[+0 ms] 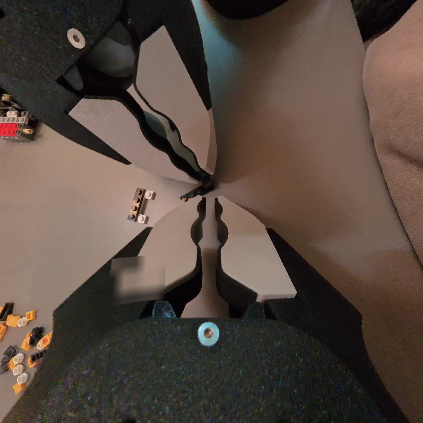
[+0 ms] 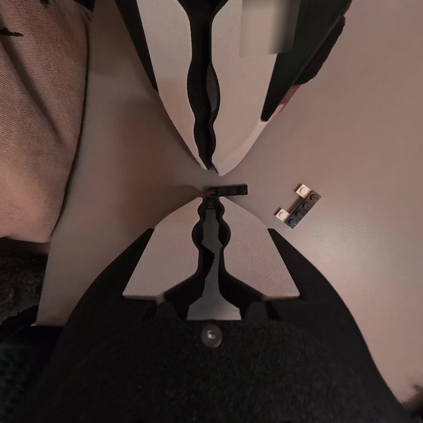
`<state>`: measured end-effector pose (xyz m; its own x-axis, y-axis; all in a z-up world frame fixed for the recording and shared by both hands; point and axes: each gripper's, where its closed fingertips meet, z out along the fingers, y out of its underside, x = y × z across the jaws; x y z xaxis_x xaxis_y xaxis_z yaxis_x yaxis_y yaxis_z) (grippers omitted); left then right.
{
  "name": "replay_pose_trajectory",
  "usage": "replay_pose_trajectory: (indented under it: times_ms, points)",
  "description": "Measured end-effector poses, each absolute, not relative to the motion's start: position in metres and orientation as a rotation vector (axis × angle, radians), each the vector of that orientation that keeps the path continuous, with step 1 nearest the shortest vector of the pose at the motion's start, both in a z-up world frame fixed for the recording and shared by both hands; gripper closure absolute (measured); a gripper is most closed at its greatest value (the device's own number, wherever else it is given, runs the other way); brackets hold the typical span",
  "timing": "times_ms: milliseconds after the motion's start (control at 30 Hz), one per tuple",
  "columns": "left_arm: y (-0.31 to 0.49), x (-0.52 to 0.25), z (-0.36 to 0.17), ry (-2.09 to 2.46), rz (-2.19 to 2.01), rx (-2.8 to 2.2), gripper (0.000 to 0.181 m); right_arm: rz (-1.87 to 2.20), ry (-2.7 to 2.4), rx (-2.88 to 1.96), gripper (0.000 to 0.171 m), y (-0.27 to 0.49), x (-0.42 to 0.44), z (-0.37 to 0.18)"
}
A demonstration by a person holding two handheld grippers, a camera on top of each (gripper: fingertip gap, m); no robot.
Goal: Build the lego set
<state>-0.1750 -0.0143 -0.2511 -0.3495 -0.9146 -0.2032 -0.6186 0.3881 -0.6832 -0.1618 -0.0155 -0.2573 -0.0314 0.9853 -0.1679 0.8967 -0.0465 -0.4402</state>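
While the two grippers are brought tip to tip above the pale surface, a small black plate is seen pinched at one end in the jaws of the right gripper, clenched on it. In the right wrist view its long axis is laid crosswise to those jaws, the free end pointing toward the little sub-assembly, a dark plate with two white corner pieces resting on the surface. Just beyond the black plate, the left gripper is presented with its jaws almost closed and nothing between them; only a narrow slit can be made out. In the left wrist view the black plate is found directly ahead of those tips, nearly touching, so the left gripper is judged the nearer free one for a hand-over or a steadying pinch. Away from the black plate, past the sub-assembly, a partly built red and grey model and a scatter of orange, white and black loose pieces are left lying on the surface.
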Motion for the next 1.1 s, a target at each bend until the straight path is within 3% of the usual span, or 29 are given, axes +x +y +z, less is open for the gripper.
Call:
replay_pose_trajectory:
  times_ms: [1100]
  points:
    - [-0.0207, -0.1673, -0.2545, 2.046, -0.655, -1.292, 0.175, 0.658, -1.836, -2.242, 0.163, -0.0173, -0.1654, -0.2595]
